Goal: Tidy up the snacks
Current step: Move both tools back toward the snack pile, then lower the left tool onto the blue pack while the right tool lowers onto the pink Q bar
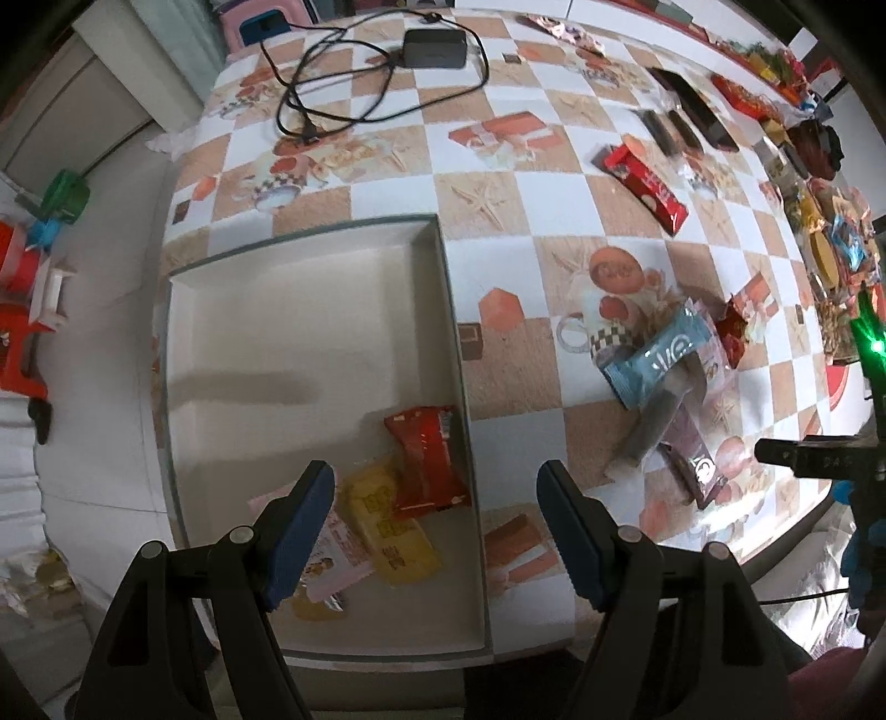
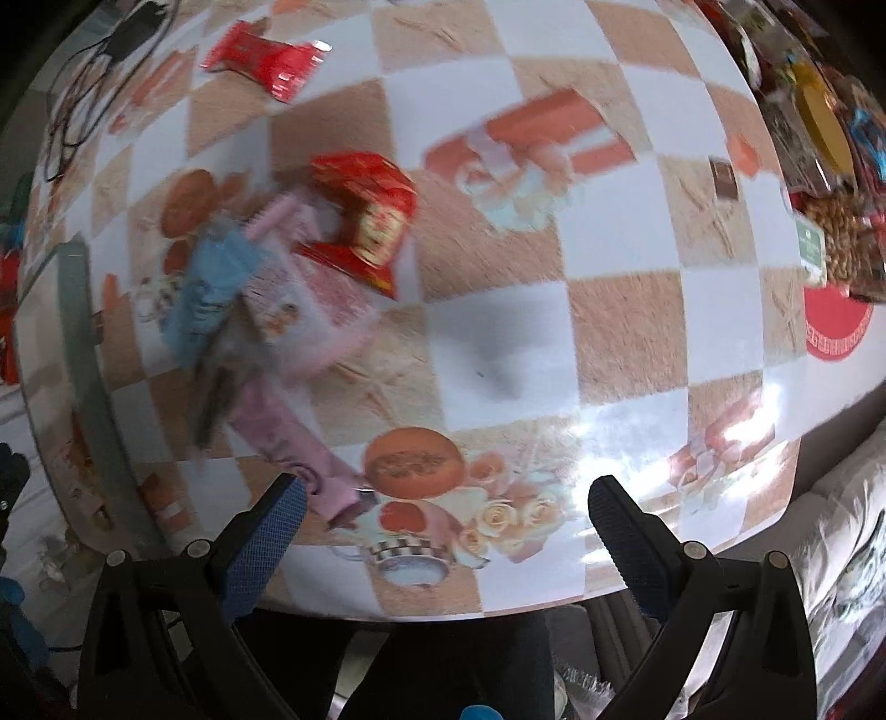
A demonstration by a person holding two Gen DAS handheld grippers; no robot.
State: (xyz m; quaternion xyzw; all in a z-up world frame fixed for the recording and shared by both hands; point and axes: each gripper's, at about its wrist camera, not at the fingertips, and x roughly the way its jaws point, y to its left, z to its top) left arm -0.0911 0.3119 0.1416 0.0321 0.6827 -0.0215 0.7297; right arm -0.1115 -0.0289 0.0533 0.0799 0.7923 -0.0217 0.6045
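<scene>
A shallow white box [image 1: 310, 332] sits at the table's left end, holding a red packet [image 1: 429, 462], a yellow packet [image 1: 390, 523] and a pink-white one [image 1: 338, 559]. My left gripper [image 1: 434, 526] hangs open straight above the box's near right corner, nothing between its fingers. To the right lies a loose pile: a light blue packet [image 1: 659, 354], a grey stick, a purple bar [image 1: 695, 471] and a red wrapper [image 1: 733, 329]. In the blurred right wrist view the pile's blue packet [image 2: 207, 293], pink packets [image 2: 315, 310] and red packet [image 2: 368, 213] lie ahead-left of my open, empty right gripper [image 2: 446, 520].
A long red packet [image 1: 645, 185] and dark bars [image 1: 681, 130] lie further back. A black charger with its cable [image 1: 432, 47] sits at the far end. More mixed snacks [image 1: 830, 243] crowd the right edge. The box's green rim [image 2: 83, 343] shows at the left of the right wrist view.
</scene>
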